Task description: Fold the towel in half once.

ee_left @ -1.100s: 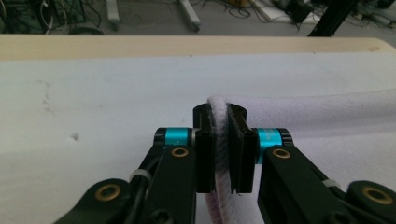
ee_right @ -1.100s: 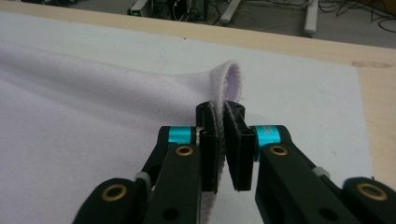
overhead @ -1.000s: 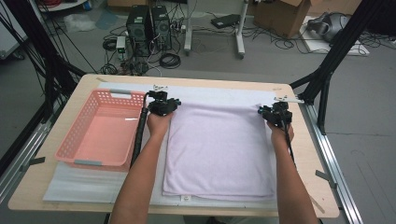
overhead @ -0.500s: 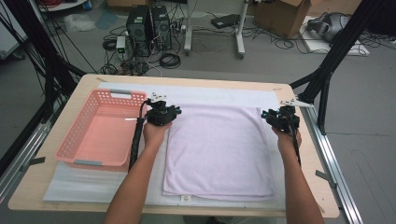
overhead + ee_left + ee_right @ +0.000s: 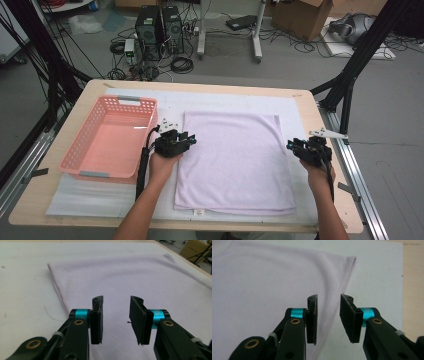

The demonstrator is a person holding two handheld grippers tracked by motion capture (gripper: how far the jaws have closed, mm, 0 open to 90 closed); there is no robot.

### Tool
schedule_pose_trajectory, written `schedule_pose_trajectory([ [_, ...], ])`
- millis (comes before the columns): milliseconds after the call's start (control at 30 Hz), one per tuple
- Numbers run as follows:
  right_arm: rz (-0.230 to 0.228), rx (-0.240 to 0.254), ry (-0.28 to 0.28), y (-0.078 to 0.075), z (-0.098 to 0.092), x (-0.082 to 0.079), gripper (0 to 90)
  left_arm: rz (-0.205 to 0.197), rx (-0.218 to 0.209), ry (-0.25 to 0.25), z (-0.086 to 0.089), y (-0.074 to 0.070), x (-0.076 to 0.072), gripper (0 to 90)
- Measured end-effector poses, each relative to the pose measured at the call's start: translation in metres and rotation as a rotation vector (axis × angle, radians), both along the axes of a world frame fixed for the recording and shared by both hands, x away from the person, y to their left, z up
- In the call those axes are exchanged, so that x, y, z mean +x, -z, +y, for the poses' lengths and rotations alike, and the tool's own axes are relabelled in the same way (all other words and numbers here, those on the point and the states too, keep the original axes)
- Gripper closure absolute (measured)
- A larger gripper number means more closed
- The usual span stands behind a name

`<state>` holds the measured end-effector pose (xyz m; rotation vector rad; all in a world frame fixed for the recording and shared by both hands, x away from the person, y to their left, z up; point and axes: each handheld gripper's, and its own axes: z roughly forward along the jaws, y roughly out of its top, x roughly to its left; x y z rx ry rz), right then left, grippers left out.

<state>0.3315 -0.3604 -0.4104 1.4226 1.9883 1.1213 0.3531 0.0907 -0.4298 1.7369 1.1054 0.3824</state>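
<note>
A folded lilac towel [image 5: 234, 162] is laid flat on a white mat [image 5: 100, 197] in the middle of the table [image 5: 310, 107], its near edge running close to the table's near edge. The left tool [image 5: 187, 142] is held at the middle of the towel's left edge; its jaws have just been opening and are seen, in the left gripper view, parted over the cloth [image 5: 130, 277] with nothing pinched between them. The right tool [image 5: 292, 146] is held at the middle of the towel's right edge, jaws likewise apart and empty, the hem [image 5: 342, 285] being seen to run through the gap below them. A pink basket [image 5: 80, 155] is set just left of the towel, toward the table's left edge. The work is judged to be a grasp of both side edges for another fold. If the jaws are closed too high, only the top layer may be caught and the fold pulled apart; uneven lifting could skew the towel, and the left forearm could nudge the basket.
</note>
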Motion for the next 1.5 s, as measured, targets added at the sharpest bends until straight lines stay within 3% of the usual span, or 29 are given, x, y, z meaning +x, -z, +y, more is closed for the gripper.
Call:
schedule_pose_trajectory([
  [233, 0.011, -0.022, -0.044, 0.014, 0.002, -0.045, 66.2, -0.003, 0.004, 0.034, 0.004, 0.009, -0.036, 56.4],
  [433, 0.012, -0.024, -0.077, 0.020, 0.001, -0.082, 68.5, 0.019, -0.004, 0.043, 0.014, 0.015, -0.065, 51.9],
  [600, 0.021, -0.020, -0.087, 0.024, -0.001, -0.106, 69.0, 0.013, -0.012, 0.062, 0.022, 0.015, -0.087, 48.5],
  [667, 0.028, -0.025, -0.090, 0.026, -0.001, -0.114, 68.9, 0.020, -0.020, 0.069, 0.026, 0.015, -0.095, 42.9],
  [767, 0.031, -0.038, -0.095, 0.027, -0.001, -0.124, 68.4, 0.034, -0.009, 0.063, 0.031, 0.017, -0.106, 42.3],
  [833, 0.029, -0.038, -0.096, 0.027, -0.001, -0.130, 68.3, 0.040, -0.005, 0.071, 0.035, 0.019, -0.112, 43.1],
  [967, 0.020, -0.032, -0.092, 0.025, 0.000, -0.138, 68.3, 0.073, 0.000, 0.088, 0.036, 0.020, -0.123, 56.6],
  [1133, 0.028, -0.047, -0.106, 0.027, 0.004, -0.142, 68.6, 0.084, 0.009, 0.103, 0.033, 0.016, -0.134, 62.4],
  [1267, 0.044, -0.038, -0.106, 0.029, 0.005, -0.139, 66.6, 0.102, 0.046, 0.118, 0.030, 0.018, -0.139, 64.5],
  [1367, 0.082, -0.043, -0.100, 0.033, 0.006, -0.137, 66.0, 0.117, 0.064, 0.110, 0.030, 0.022, -0.139, 66.4],
  [1500, 0.108, -0.044, -0.109, 0.035, 0.008, -0.135, 74.2, 0.100, 0.089, 0.106, 0.030, 0.022, -0.141, 77.2],
])
